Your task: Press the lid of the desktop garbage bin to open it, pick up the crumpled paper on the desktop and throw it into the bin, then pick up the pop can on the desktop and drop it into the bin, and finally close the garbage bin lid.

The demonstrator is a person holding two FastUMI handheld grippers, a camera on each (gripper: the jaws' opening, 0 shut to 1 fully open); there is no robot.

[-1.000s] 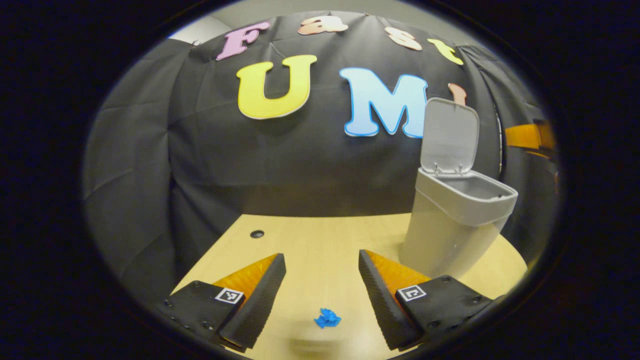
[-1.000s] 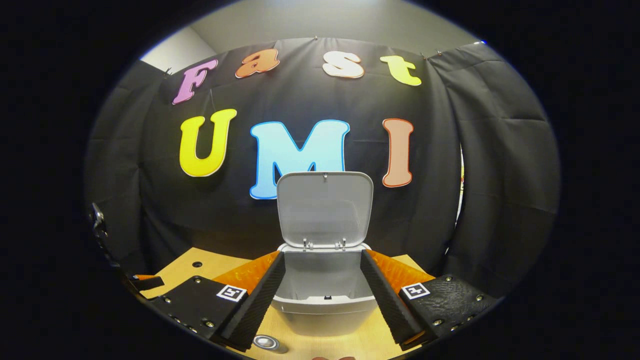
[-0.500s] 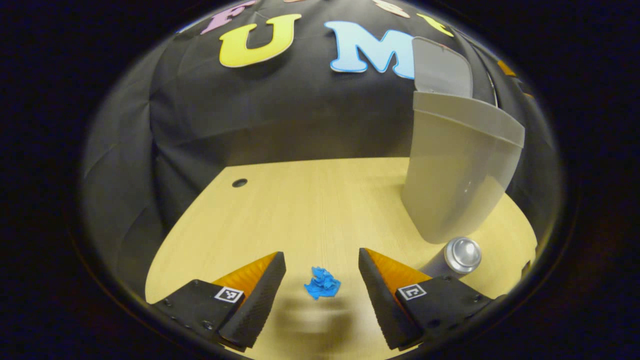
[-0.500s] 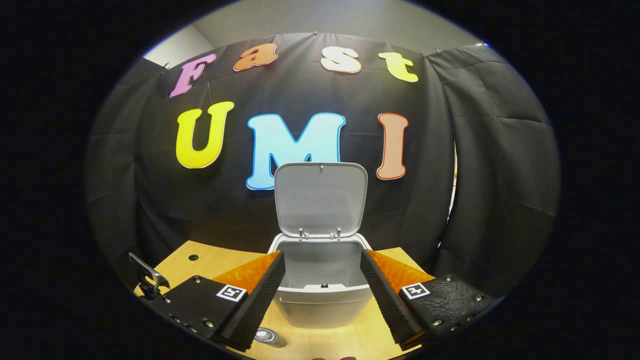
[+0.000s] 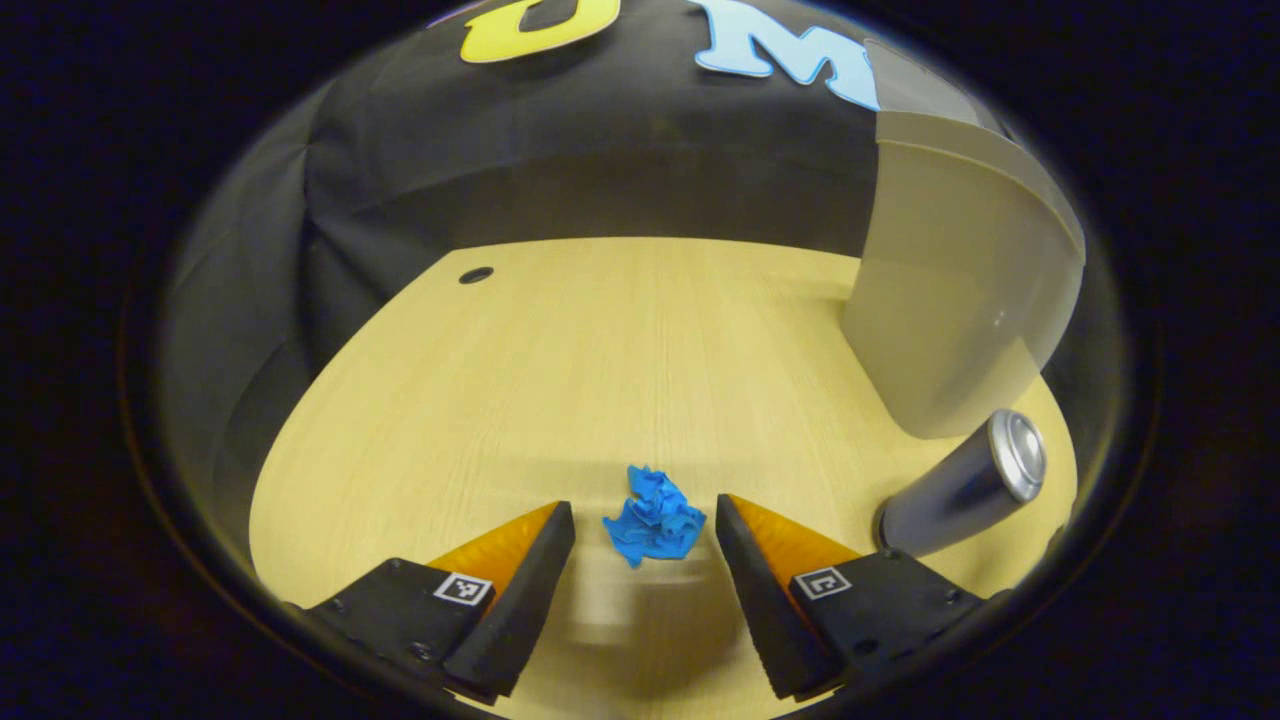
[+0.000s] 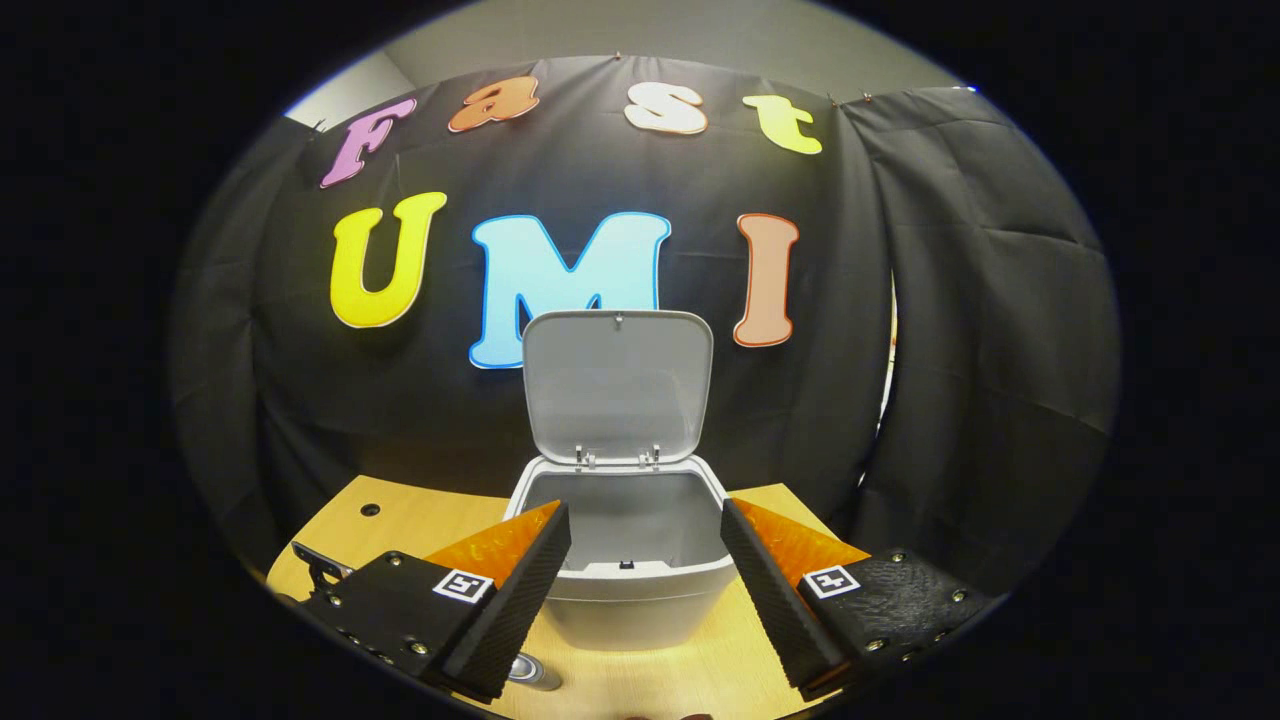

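Left gripper (image 5: pixel 645 520): wide open, holding nothing; low over the desk, fingers either side of the paper, not touching it.
Paper (image 5: pixel 655 518): crumpled, blue, lying on the desk between the left fingertips, slightly ahead of them.
Can (image 5: pixel 965 485): silvery, standing on the desk just right of the left gripper's right finger in the left gripper view; top rim facing up and right through lens curve. In the right gripper view, just its top (image 6: pixel 528 670) peeking out beside the left finger at the bottom edge.
Right gripper (image 6: pixel 645 525): wide open, gripping nothing; held above the desk in front of the bin, fingers framing the bin's mouth without touching it.
Bin (image 6: pixel 625 610): pale grey, upright on the desk, near the can and beyond it; mouth open, inside looks bare as far as visible. In the left gripper view, its body (image 5: pixel 950 300) at far right, well apart from the paper.
Lid (image 6: pixel 618 385): swung up on its rear hinges, standing nearly upright behind the mouth, underside facing the right gripper.
Desk (image 5: pixel 560 370): light wood grain, rounded front edge; small dark round hole (image 5: pixel 475 274) near the far left corner.
Other gripper part (image 6: pixel 320 565): dark piece at lower left of the right gripper view, beside the desk edge; too little visible to tell more.
Wall (image 5: pixel 560 150): black cloth hanging behind the desk and around both sides.
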